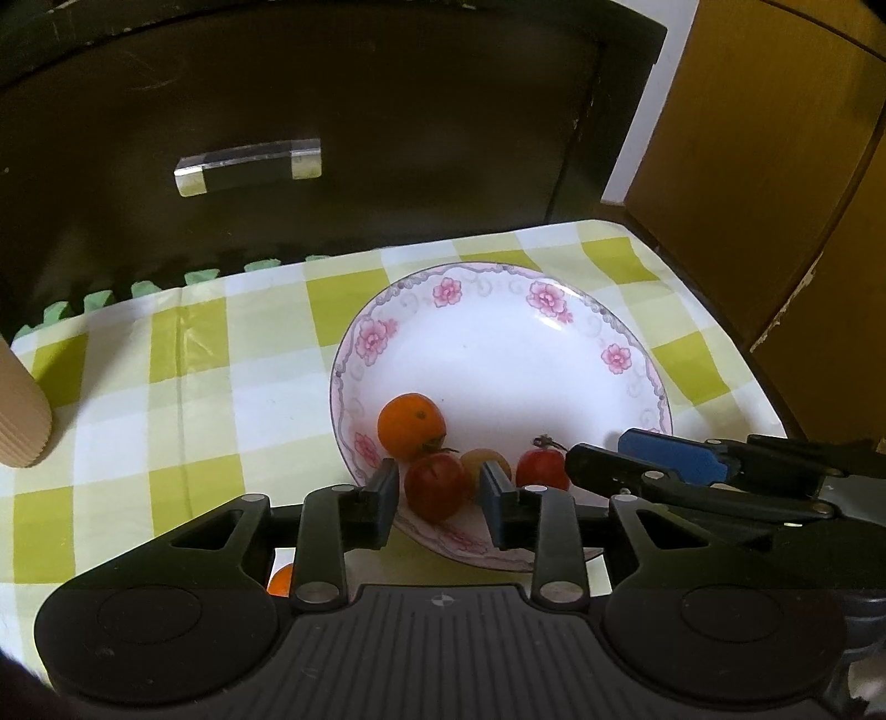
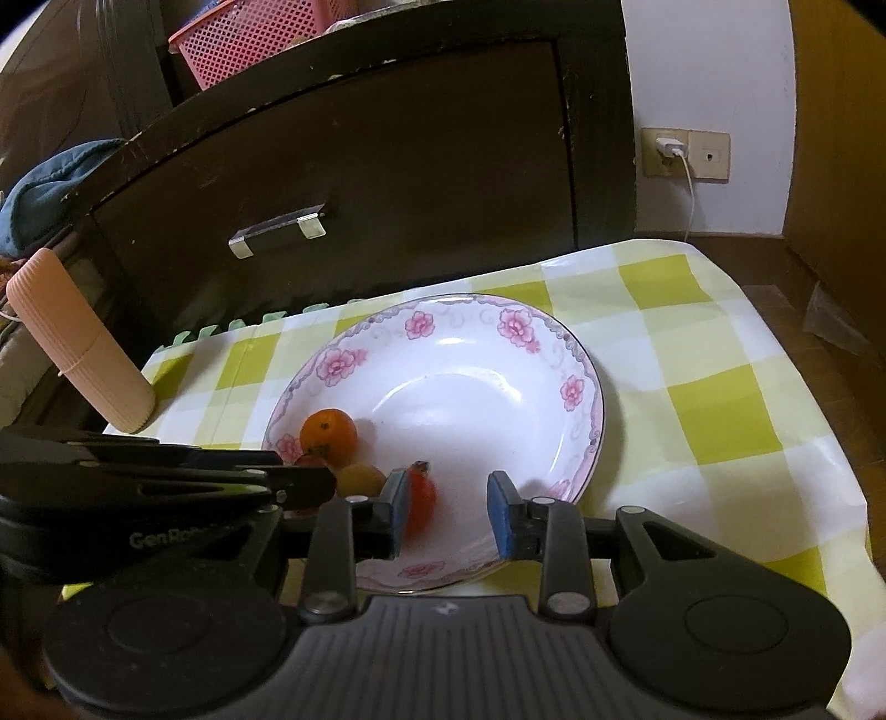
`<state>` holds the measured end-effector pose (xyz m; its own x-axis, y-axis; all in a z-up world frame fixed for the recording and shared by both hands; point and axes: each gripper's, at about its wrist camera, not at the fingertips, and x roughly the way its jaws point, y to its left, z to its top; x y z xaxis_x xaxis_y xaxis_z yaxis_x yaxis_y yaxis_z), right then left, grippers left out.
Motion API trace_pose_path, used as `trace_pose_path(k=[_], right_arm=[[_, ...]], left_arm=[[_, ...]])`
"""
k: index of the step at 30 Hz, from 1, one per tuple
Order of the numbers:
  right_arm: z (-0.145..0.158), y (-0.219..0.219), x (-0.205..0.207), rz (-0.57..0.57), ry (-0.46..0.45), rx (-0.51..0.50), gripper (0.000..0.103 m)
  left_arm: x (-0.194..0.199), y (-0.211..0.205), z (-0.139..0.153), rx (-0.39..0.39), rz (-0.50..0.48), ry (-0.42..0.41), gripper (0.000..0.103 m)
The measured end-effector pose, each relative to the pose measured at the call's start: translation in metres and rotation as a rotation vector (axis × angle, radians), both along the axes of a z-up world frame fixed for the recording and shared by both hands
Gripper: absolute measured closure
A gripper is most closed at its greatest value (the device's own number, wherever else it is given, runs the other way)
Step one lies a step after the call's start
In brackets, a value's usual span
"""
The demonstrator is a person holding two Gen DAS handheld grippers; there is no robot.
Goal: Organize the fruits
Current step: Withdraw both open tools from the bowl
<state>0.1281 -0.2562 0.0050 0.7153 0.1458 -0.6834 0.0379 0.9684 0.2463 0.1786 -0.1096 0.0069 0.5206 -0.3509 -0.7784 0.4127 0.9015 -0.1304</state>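
A white plate with a pink flower rim [image 1: 554, 354] [image 2: 498, 387] sits on the green checked cloth. In it lie an orange [image 1: 411, 425] [image 2: 329, 435], a dark red fruit [image 1: 434, 484], a yellow fruit [image 1: 484, 459] [image 2: 360, 479] and a red tomato with a stem [image 1: 541, 468] [image 2: 422, 503]. My left gripper [image 1: 440, 498] is open over the plate's near rim, its fingers on either side of the dark red fruit. My right gripper [image 2: 449, 512] is open over the plate, the red tomato beside its left finger. Another orange fruit [image 1: 281, 581] peeks out under the left gripper.
A beige ribbed cup [image 1: 19, 410] [image 2: 83, 343] stands at the cloth's left edge. A dark cabinet with a clear handle [image 1: 249, 163] [image 2: 277, 230] rises behind the table. A pink basket [image 2: 249, 39] sits on top. The table's right edge [image 2: 803, 387] drops to the floor.
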Motion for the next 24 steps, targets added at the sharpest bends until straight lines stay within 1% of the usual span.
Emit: trace_pose_path(k=[4,9,16,20,24], right_arm=[[0.004,-0.001,-0.004,-0.008,-0.011,0.0,0.072],[0.013,-0.005,-0.016,-0.023,-0.026,-0.006,0.071],[0.029,-0.003,-0.039,-0.036,-0.039,-0.012,0.071],[0.034,0.005,-0.055,-0.023,-0.037,-0.014,0.07],[0.035,0.015,-0.069,-0.003,-0.031,-0.015,0.07]], left_arm=[[-0.002,0.001,0.005,-0.008,-0.003,-0.011,0.059],[-0.011,0.002,0.018,-0.024,-0.007,-0.035,0.058],[-0.031,0.015,0.036,-0.022,-0.002,-0.071,0.055],[-0.044,0.028,0.038,-0.023,0.008,-0.072,0.054],[-0.057,0.038,0.034,-0.013,0.006,-0.06,0.054]])
